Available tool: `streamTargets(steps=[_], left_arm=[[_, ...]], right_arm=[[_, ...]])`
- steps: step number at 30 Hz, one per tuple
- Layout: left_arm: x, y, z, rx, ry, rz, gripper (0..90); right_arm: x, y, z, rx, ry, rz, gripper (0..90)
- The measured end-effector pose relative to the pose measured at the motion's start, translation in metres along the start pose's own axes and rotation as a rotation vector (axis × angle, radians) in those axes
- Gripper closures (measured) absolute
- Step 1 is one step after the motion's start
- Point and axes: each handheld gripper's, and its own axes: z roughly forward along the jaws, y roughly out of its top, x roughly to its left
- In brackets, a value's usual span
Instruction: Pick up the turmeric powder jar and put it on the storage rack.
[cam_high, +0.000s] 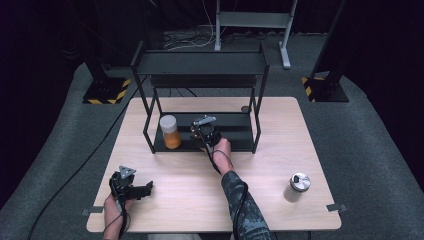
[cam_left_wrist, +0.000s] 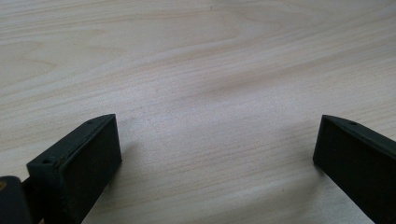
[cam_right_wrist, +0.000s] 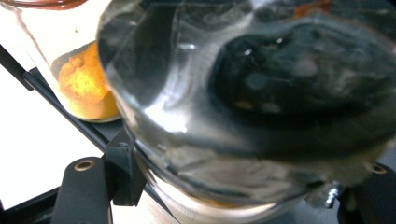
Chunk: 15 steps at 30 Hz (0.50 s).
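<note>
The right gripper (cam_high: 204, 131) is clamping a clear glass jar with dark contents (cam_right_wrist: 261, 107), its jaws closed hard against the glass, and is holding it over the lower shelf of the black metal two-tier rack (cam_high: 200, 62) that is standing at the far middle of the light wooden tabletop (cam_high: 270, 165). In the right gripper view the jar is bulking large and blurred, tilted toward the camera, so whether its base is already resting on the lower shelf cannot be told. By the look of it, the placing step is in hand: the jar is going onto the rack's lower shelf, to the right of the plastic jar of orange powder with a white lid (cam_high: 170, 132) already standing there. The next move seems to call for settling the jar upright and flat on the shelf, then releasing it and drawing the hand back out toward the near edge without catching the rack's front posts or the upper tier above. The orange jar is standing just beside the held one, so a sideways nudge could tip it. Near the rack's front-left, well back toward the tabletop's near edge, the left gripper (cam_high: 131, 189) is resting with its jaws spread wide and nothing between them. A metal-lidded grey canister (cam_high: 297, 187) is waiting well to the rack's front-right.
</note>
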Motion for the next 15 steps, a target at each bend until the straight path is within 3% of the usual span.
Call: streamTargets(steps=[15], left_arm=[[0.0,0.0,0.0,0.0,0.0,0.0,0.4]], right_arm=[[0.0065,0.0048,0.0069,0.008,0.008,-0.01,30.3]])
